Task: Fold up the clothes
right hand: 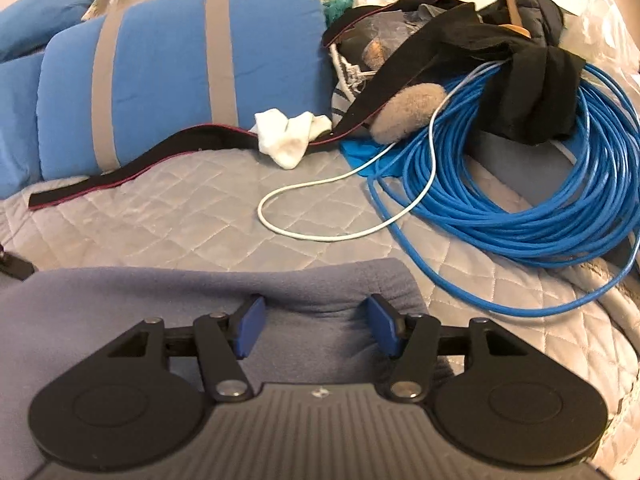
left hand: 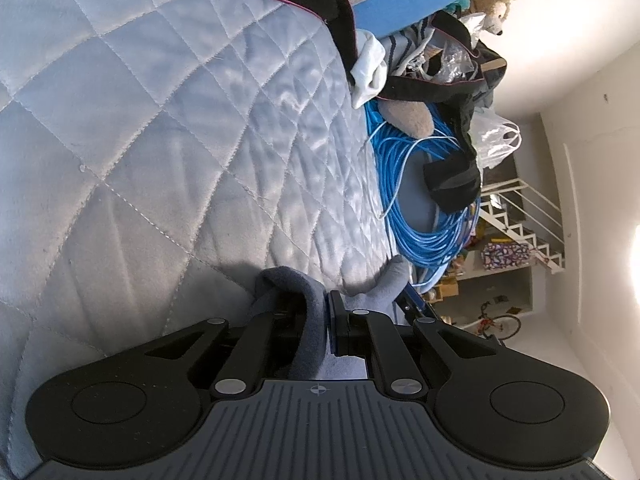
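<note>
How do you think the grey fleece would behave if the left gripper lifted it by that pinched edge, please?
The fleece is probably floppy: it bunches and droops around the left gripper. It likely hangs rather than holding shape, since it lies limp on the quilt. Its fuzzy nap suggests it should not slip easily.

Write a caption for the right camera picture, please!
Open right tongs hover over grey-blue fleece on a quilted bed, near coiled blue cable.
</note>
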### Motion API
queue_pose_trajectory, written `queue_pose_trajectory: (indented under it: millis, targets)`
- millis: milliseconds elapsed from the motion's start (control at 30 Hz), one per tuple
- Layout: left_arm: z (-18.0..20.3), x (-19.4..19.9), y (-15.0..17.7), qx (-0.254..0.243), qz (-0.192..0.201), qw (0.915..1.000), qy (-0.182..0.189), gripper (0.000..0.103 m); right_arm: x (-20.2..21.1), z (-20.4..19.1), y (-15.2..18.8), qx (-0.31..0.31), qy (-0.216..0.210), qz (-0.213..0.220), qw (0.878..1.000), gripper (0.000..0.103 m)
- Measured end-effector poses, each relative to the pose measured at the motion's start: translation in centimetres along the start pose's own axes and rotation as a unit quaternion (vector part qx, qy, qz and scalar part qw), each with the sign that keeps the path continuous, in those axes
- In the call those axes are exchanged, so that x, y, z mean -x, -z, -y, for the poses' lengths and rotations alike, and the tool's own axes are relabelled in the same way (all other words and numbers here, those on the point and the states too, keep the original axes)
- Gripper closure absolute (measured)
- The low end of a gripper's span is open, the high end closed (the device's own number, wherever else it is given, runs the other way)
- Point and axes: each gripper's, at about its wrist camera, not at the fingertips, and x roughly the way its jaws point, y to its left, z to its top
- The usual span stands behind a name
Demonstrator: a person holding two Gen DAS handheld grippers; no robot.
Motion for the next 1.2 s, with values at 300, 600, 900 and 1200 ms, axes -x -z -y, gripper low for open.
queue_pose_trajectory:
  millis: [300,600,900,1200]
  targets:
    - [2.1,1.5,0.0,-0.01,0.019,0.9993,-0.031,0.067,0.2,-1.2,-2.3,0.019,0.01,0.006,1.0,0.031]
    - [3.6,8.5,1.5,-0.013,0.085,0.9938,-0.071,0.049,1.3,-1.3,-2.0,-0.008,0.037,0.026,0.999,0.019]
    - [5.3,14.0,6.0,-0.069,0.11,0.976,-0.175,0.048,7.1,-7.3,-1.2,0.017,-0.053,0.047,0.997,0.002]
    - [6.3,13.0,7.4,-0.149,0.076,0.9468,-0.275,0.069,11.6,-16.5,1.9,0.073,-0.133,0.033,0.988,0.001]
